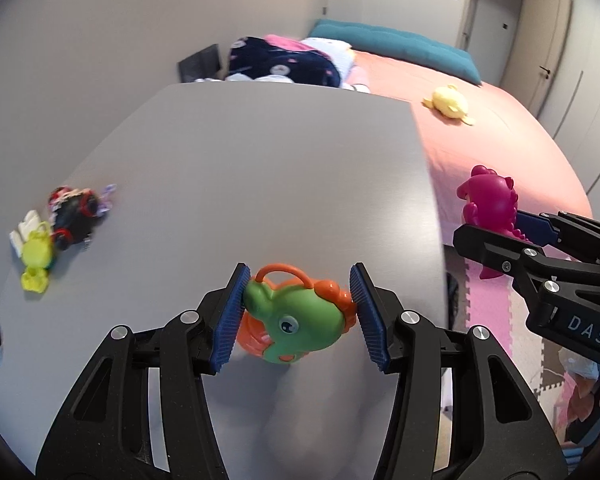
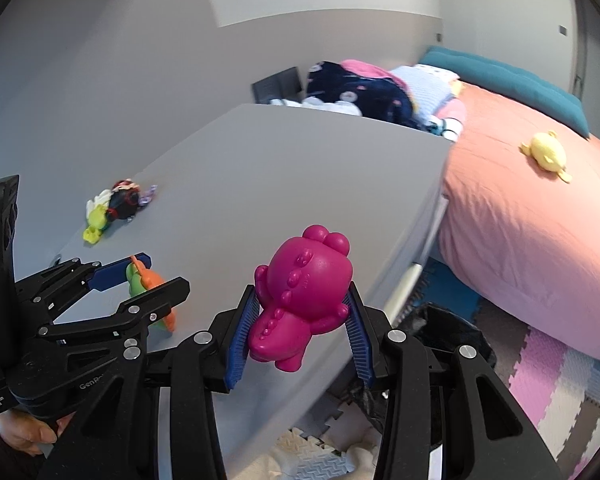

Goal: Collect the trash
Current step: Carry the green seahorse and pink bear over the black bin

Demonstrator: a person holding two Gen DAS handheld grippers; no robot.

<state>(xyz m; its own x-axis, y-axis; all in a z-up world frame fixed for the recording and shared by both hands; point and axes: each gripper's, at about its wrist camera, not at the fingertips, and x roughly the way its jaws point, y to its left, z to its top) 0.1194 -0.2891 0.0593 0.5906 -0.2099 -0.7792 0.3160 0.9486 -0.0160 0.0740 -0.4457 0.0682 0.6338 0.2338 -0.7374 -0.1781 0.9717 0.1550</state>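
My left gripper (image 1: pixel 298 312) is shut on a green and orange toy fish (image 1: pixel 296 326) and holds it just above the grey table (image 1: pixel 240 168); the fish also shows in the right wrist view (image 2: pixel 148 284). My right gripper (image 2: pixel 300 320) is shut on a magenta dinosaur toy (image 2: pixel 302 296) near the table's right edge; the dinosaur also shows in the left wrist view (image 1: pixel 490 204). A small heap of toys (image 1: pixel 56 228) lies at the table's left side, with a lime green piece in front. It also shows in the right wrist view (image 2: pixel 114 206).
A bed with a salmon cover (image 2: pixel 520 220) stands right of the table, with a yellow plush (image 2: pixel 546 154) on it. A dark bag or bin (image 2: pixel 448 332) sits on the floor below the table's edge. Pink and grey foam mats (image 2: pixel 552 384) cover the floor.
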